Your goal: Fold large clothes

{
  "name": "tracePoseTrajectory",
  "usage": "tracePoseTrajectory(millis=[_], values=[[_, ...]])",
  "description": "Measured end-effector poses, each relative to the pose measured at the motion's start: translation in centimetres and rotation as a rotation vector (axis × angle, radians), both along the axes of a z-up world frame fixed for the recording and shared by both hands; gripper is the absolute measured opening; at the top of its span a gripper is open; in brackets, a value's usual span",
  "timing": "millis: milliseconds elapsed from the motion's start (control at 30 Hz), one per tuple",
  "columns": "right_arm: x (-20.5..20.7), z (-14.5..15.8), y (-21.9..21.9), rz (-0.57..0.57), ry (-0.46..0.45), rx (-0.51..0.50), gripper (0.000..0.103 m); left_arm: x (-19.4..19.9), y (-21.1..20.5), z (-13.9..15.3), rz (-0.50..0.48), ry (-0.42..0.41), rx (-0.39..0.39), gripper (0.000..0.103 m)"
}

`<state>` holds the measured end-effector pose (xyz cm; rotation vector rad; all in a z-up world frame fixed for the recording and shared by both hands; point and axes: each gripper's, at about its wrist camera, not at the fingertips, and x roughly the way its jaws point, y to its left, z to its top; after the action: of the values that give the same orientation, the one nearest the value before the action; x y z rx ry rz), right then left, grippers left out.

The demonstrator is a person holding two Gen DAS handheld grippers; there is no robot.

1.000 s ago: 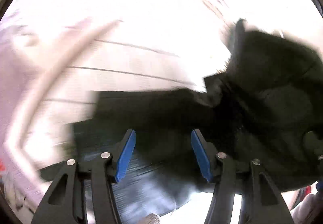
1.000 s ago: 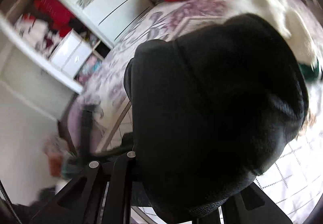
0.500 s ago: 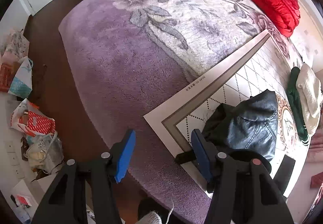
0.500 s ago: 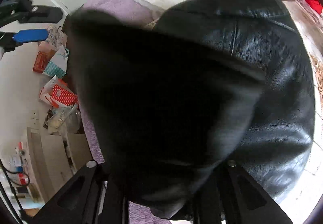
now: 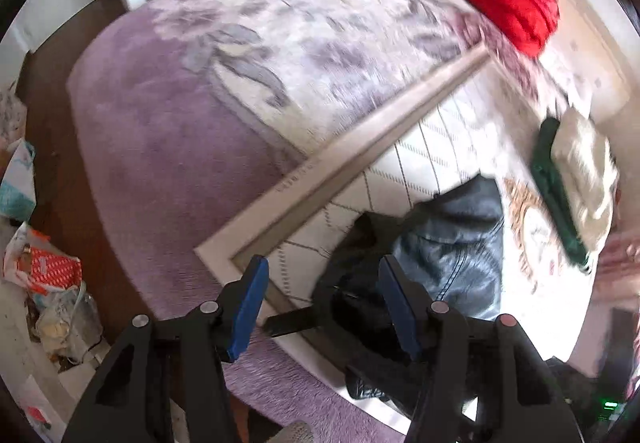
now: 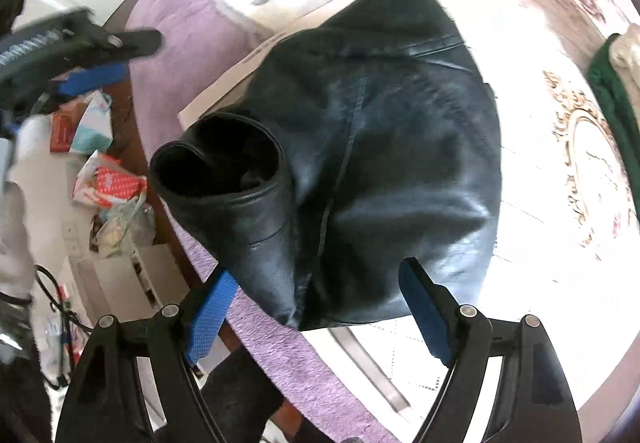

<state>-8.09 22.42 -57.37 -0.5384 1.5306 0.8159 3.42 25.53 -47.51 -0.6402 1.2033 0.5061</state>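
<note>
On the patterned mat (image 5: pixel 408 167) spread over the bed, our black leather jacket (image 6: pixel 380 147) lies bunched at its near corner. Both the left gripper (image 5: pixel 320 299) and right gripper (image 6: pixel 316 307) hover with jaws spread, holding nothing. The slick leather could slide off the edge at 6 o'clock. Motion blur hides its collar and far sleeve.

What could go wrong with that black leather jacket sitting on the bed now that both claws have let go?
The black leather jacket lies bunched near the corner of the patterned mat, by the bed's edge, so it might slip toward the floor. Its sleeve cuff stands open and curled, so a fold may trap it crooked. Both the right gripper and the left gripper are open, so a hasty regrasp on the slick leather might pinch only one layer.
</note>
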Motion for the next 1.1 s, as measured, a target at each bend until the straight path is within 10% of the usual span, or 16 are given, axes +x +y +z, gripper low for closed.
tracePoseTrajectory(millis=[233,467,567,700,833,1000,1100], values=[[2.8,2.2,0.3,-0.009,0.026,0.003,0.084,-0.7,-2.0,-7.1,-0.029,0.141,-0.073,0.055],[7.0,0.8,-1.4,-0.154,-0.008,-0.018,0.083,-3.6,-0.3,-8.4,0.012,0.163,-0.134,0.059],[9.4,-1.3,-0.6,-0.231,0.025,0.029,0.044,-3.3,-0.7,-7.4,-0.034,0.164,-0.088,0.059],[12.0,-5.1,2.6,-0.327,0.096,0.113,0.039,-3.3,-1.0,-7.9,-0.054,0.187,-0.058,0.059],[11.4,-9.5,5.9,-0.256,0.101,0.016,0.042,-4.1,-0.7,-9.5,-0.06,0.208,-0.062,0.059],[12.7,-5.5,4.3,-0.216,0.194,0.12,0.052,-5.3,-0.1,-6.8,-0.008,0.127,-0.12,0.059],[14.9,-3.6,-0.5,-0.246,0.088,0.164,0.094,-6.3,0.7,-3.8,0.05,0.071,-0.098,0.063]])
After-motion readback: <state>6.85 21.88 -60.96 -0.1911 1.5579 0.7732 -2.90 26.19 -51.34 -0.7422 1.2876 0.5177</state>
